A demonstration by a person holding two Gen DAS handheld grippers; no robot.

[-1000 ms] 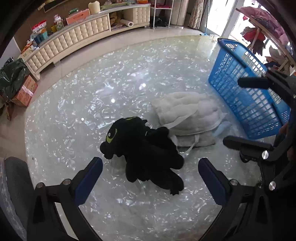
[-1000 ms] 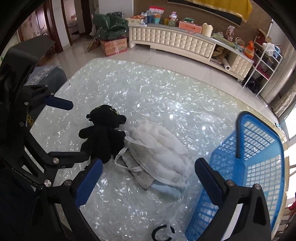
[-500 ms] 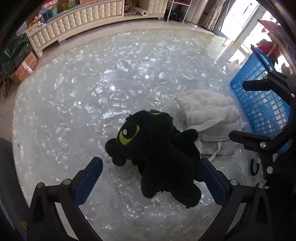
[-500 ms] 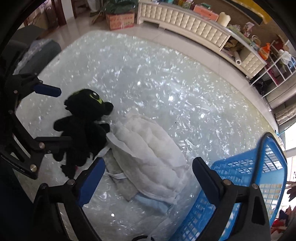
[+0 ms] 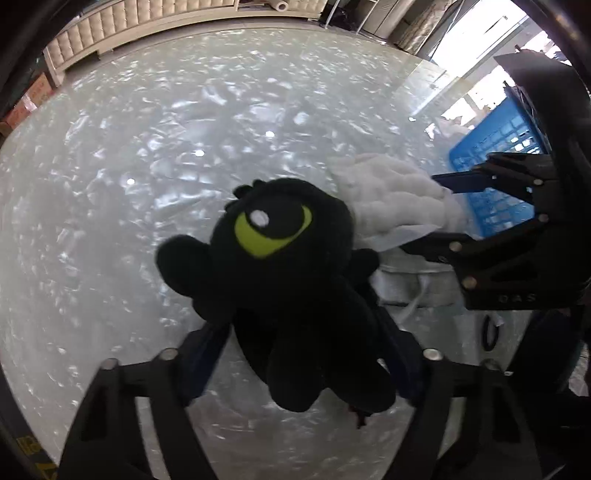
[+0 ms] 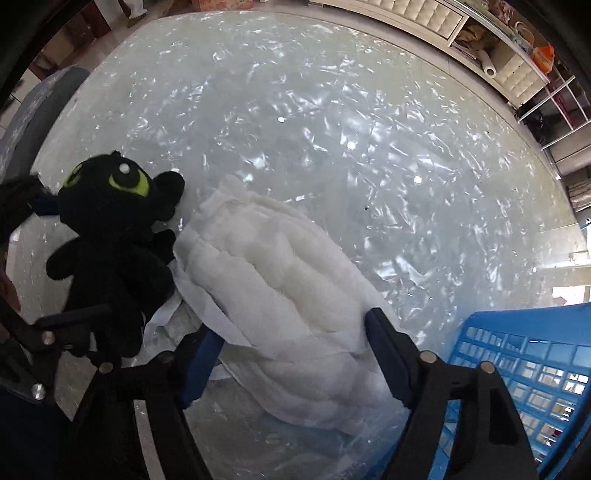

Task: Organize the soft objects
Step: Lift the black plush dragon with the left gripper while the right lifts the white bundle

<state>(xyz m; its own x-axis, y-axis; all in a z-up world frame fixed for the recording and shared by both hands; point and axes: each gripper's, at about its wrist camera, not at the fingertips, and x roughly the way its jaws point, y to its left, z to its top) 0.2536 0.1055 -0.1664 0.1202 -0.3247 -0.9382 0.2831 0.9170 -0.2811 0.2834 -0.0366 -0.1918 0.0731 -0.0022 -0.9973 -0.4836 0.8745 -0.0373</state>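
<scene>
A black plush dragon with green eyes lies on the pearly glass table. My left gripper points down over it with its jaws closing. The blue pads touch both sides of the plush body, and the plush legs spill over them. Beside the plush lies a white quilted cushion. My right gripper straddles its near end with its jaws closing. The pads press into the cushion's sides. The right gripper also shows at the right of the left wrist view.
A blue plastic basket stands at the table's right edge, close to the right gripper. A grey folded cloth lies under the cushion, and a black ring lies near it. A white cabinet runs along the far wall.
Both grippers have come down onto the table. The left jaws have narrowed around the black plush and the right jaws around the white cushion.
</scene>
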